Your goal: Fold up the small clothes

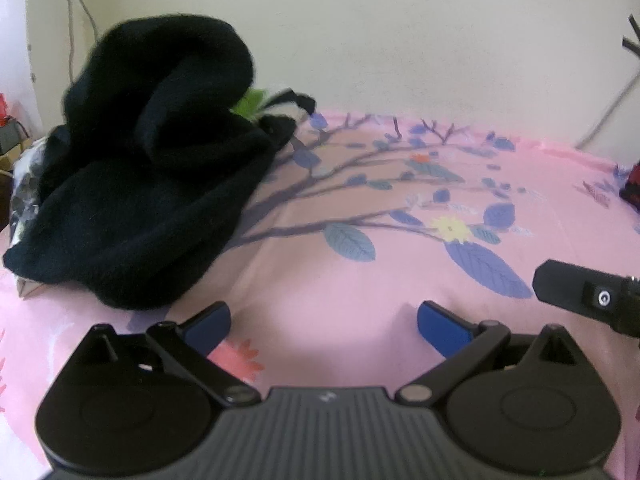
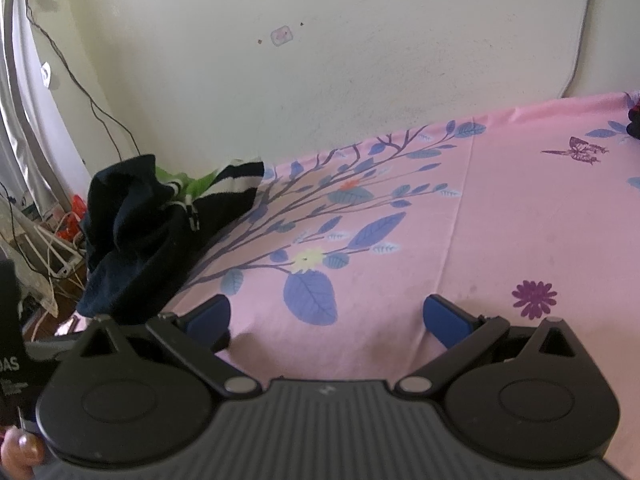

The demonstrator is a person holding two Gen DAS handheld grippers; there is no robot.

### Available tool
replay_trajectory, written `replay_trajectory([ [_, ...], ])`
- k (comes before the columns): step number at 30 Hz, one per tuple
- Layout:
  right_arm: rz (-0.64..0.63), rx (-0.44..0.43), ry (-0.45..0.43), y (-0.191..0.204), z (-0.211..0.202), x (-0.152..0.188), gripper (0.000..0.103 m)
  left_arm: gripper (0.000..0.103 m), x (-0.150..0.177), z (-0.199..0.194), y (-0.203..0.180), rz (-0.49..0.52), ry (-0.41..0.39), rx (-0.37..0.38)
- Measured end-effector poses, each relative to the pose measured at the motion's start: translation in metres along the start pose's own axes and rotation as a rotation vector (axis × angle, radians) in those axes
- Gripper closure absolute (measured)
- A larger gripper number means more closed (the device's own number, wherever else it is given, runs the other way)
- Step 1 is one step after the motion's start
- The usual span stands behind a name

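A heap of dark navy clothes (image 1: 144,184) lies crumpled on the pink flowered bedsheet (image 1: 360,184), with a bit of green and white-striped fabric (image 1: 250,104) behind it. My left gripper (image 1: 324,330) is open and empty, low over the sheet just right of the heap. In the right wrist view the same heap (image 2: 152,232) lies at the far left edge of the bed, with striped cuffs (image 2: 236,178) showing. My right gripper (image 2: 328,320) is open and empty above the sheet (image 2: 500,220), right of the heap.
A cream wall (image 1: 400,40) runs along the far side of the bed. Cables (image 2: 80,80) hang at the left, above clutter on the floor (image 2: 60,232). A dark red item (image 1: 632,188) lies at the right edge. Part of the other gripper (image 1: 588,300) shows at right.
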State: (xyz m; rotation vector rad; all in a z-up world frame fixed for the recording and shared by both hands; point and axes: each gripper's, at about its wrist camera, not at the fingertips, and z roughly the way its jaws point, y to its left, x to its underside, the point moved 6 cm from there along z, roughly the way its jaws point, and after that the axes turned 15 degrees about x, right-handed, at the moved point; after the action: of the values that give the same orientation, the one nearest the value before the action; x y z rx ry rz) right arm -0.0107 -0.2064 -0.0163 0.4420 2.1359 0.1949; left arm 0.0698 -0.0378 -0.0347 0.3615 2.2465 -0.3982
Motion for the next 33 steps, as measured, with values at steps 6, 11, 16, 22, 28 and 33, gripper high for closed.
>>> replay_trajectory([
  [6, -0.014, -0.001, 0.007, -0.001, 0.000, -0.002, 0.006, 0.000, 0.002, -0.031, 0.024, -0.021, -0.121, -0.001],
  [11, -0.026, 0.034, -0.044, -0.001, -0.005, -0.007, 0.023, 0.000, -0.001, -0.065, 0.078, -0.030, -0.220, -0.117],
  [16, -0.189, -0.073, -0.056, 0.050, -0.009, -0.027, 0.054, 0.000, -0.009, -0.082, 0.140, -0.108, -0.288, -0.210],
  [22, -0.328, -0.206, -0.105, 0.154, 0.008, -0.087, 0.042, 0.000, -0.008, -0.089, 0.168, -0.271, -0.340, -0.110],
  [28, -0.337, -0.219, 0.044, 0.227, 0.092, -0.099, 0.079, 0.000, -0.005, -0.089, 0.177, -0.318, -0.342, -0.093],
  [33, -0.135, -0.270, 0.034, 0.218, 0.083, -0.132, 0.103, 0.000, -0.003, -0.088, 0.182, -0.356, -0.337, -0.085],
])
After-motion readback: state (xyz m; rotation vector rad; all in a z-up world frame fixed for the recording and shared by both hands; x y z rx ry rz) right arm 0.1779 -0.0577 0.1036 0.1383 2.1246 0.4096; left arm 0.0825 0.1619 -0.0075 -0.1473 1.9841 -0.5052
